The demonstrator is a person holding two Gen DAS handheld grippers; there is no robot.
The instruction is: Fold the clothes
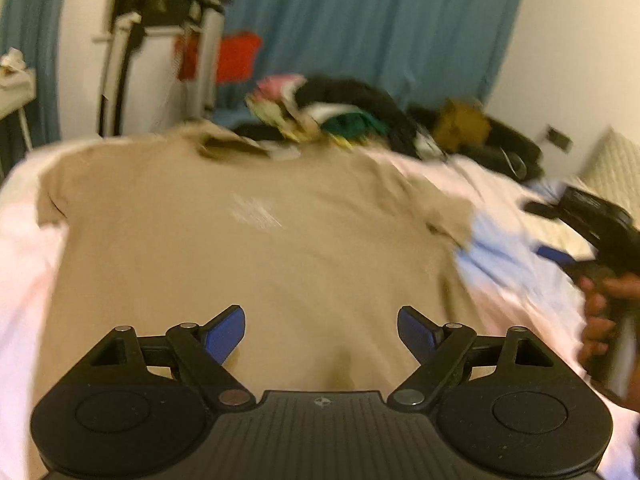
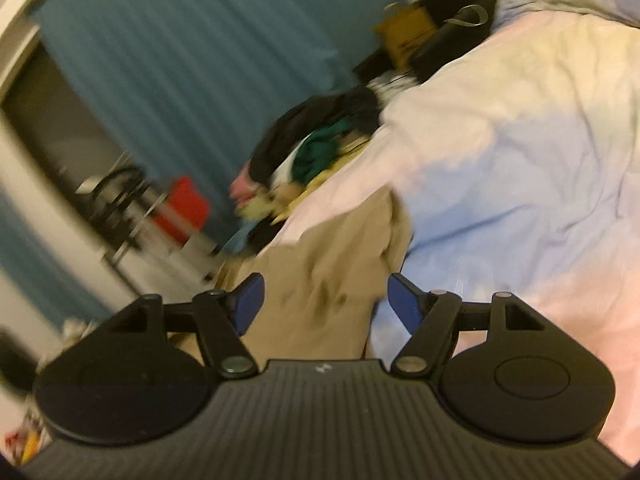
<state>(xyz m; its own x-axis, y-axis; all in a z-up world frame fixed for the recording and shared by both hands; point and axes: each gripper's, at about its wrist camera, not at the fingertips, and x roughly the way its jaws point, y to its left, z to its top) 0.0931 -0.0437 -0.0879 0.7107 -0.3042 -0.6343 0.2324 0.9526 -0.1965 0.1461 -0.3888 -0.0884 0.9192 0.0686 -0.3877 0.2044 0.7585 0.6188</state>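
Lying flat on the bed [image 1: 24,264], the tan shirt [image 1: 248,248] has its collar at the far end and its bottom edge close to the left claw [image 1: 321,334], so it runs long straight away from that claw. The left claw is spread wide with nothing in it and hangs over the shirt's bottom part. The right claw [image 2: 322,302] is also spread and empty, over the shirt's side edge, with a pile of clothes [image 1: 340,116] beyond the collar.

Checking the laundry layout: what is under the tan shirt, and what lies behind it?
The tan shirt lies spread on pale bedding; whatever is beneath its middle is covered. Behind its collar sits a pile of clothes, with a blue curtain beyond.
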